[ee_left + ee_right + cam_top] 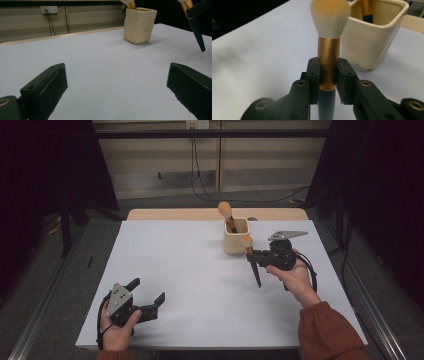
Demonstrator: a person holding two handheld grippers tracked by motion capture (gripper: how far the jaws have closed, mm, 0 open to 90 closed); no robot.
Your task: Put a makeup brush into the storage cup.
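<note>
We hold the gold-ferruled, dark-handled makeup brush (329, 63) clamped in the right gripper (256, 255), just right of the cream ceramic cup (235, 240). We lift it clear of the rim, then lower it handle-first. The left gripper (149, 296) rests open, near left. The right gripper view confirms the ferrule grip; the high view shows the handle tip.

The brush (329, 50) is made up of soft pale bristles, a brushed gold metal ferrule and a glossy dark handle. The cream cup (372, 42) looks glazed and smooth, and the bench (190, 285) is covered in a matt white sheet.
</note>
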